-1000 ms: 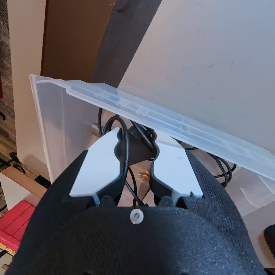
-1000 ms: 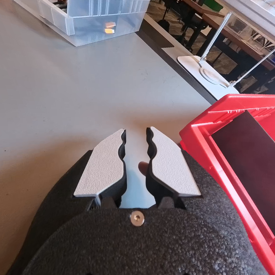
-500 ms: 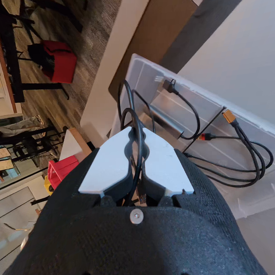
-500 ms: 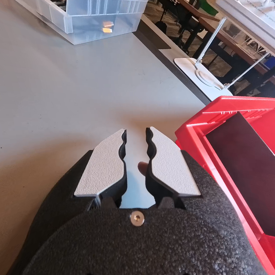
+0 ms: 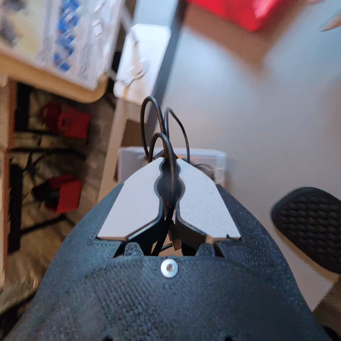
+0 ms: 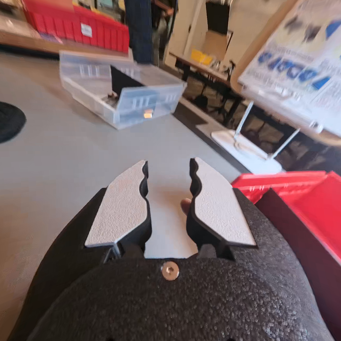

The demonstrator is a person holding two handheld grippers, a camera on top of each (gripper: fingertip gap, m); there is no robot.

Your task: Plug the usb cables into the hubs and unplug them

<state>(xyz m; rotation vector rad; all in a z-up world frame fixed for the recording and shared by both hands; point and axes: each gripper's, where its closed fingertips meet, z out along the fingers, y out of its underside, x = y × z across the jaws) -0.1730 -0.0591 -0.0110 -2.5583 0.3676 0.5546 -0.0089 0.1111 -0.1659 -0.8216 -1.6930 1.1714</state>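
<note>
My left gripper (image 5: 168,162) is shut on a black USB cable (image 5: 171,177). The cable loops up above the fingertips, and its plug (image 5: 177,244) hangs between the finger bases. It is lifted above the clear plastic bin (image 5: 219,156), where other black cables lie. My right gripper (image 6: 168,162) is open and empty over the grey table (image 6: 64,156), next to a red bin (image 6: 304,199). The clear bin (image 6: 129,103) also shows in the right wrist view, far ahead, with a black divider and an orange plug inside. No hub can be made out.
The other gripper's black body shows at the right edge of the left wrist view (image 5: 310,227) and at the left edge of the right wrist view (image 6: 9,121). A white stand base (image 6: 245,153) sits at the table's far edge. Red bins and furniture lie beyond. Left tips to right tips: about 30 cm.
My left gripper closed on the cable inside the clear bin and lifted it out, swinging up and back. My right gripper tilted up and opened a little wider.
</note>
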